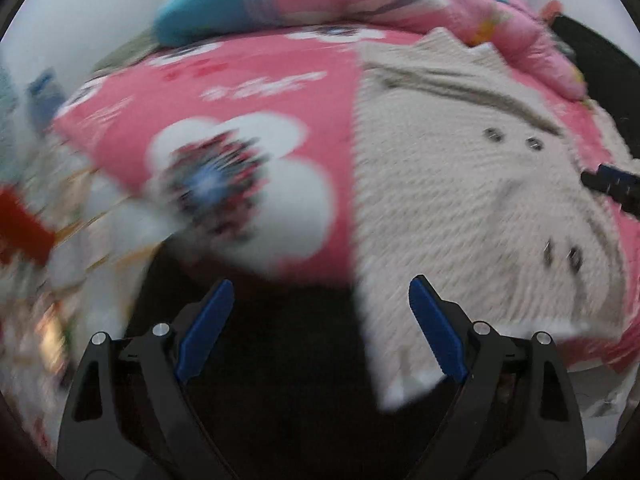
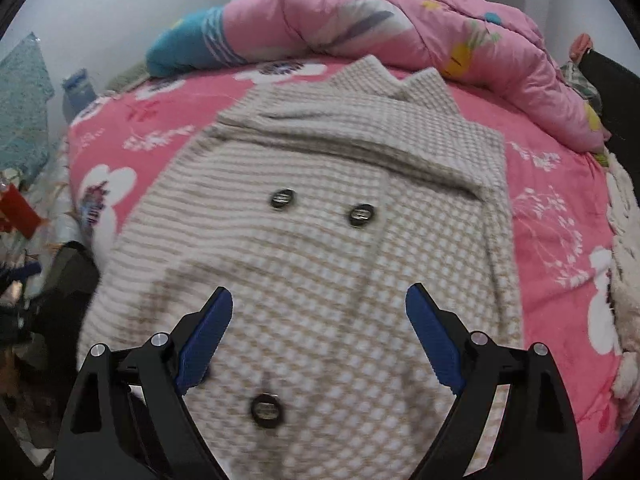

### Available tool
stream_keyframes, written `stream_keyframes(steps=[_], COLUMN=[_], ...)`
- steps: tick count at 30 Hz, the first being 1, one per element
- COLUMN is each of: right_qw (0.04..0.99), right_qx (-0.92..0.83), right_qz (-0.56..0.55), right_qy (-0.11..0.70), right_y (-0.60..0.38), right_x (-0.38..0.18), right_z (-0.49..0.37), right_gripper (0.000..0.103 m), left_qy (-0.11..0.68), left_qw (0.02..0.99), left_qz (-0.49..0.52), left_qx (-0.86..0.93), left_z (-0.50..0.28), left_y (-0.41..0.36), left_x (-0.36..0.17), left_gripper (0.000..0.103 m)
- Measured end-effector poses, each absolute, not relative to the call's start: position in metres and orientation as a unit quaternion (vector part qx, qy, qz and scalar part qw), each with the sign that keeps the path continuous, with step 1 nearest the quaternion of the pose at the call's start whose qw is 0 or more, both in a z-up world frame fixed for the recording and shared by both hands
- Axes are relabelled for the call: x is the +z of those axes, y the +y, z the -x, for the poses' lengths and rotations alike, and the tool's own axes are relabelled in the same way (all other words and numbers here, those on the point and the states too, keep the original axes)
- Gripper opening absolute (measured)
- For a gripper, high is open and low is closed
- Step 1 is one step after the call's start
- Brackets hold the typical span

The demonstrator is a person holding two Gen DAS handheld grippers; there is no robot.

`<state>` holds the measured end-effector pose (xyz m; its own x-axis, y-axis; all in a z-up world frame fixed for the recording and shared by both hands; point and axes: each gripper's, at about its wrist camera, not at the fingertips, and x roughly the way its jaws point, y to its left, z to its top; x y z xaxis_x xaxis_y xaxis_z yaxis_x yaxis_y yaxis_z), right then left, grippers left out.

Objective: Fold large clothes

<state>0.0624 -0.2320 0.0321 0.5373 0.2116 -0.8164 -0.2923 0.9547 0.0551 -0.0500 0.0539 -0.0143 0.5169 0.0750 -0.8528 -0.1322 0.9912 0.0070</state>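
Coat [image 1: 460, 184] lies flat on the pink floral bed [image 1: 256, 92], left gripper [image 1: 320, 332] angled steeply down off its left edge, fingers spread, empty; right-wrist view: right gripper [image 2: 320, 336] tilted down over coat's buttoned front, fingers released, empty.

The coat [image 2: 320, 240] lies flat on the bed sheet [image 2: 560, 208], collar toward the far side. Behind the collar a quilt [image 2: 400, 24] is heaped along the far edge of the bed, a pillow [image 2: 180, 48] at its left end. Both sleeves are folded across the coat's chest. Two buttons [image 2: 282, 199] sit below the sleeves, a third nearer the near hem. Clutter stands left of the bed.
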Motion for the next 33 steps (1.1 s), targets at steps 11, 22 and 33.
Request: stream_keyframes(steps=[11, 22, 33], right_qw=[0.899, 0.876, 0.882], right_qx=[0.078, 0.014, 0.007], right_qz=[0.038, 0.002, 0.011], right_qy=[0.429, 0.482, 0.471], right_y=[-0.257, -0.302, -0.302], right_x=[0.023, -0.03, -0.05], right_z=[-0.035, -0.047, -0.026], right_gripper=[0.092, 0.097, 0.097], left_qy=[0.438, 0.433, 0.392], left_qw=[0.894, 0.899, 0.914], left_qz=[0.089, 0.066, 0.103], left_qx=[0.037, 0.008, -0.015], left_z=[0.068, 0.043, 0.072], left_y=[0.062, 0.009, 0.032], left_x=[-0.04, -0.062, -0.065], left_gripper=[0.086, 0.086, 0.086])
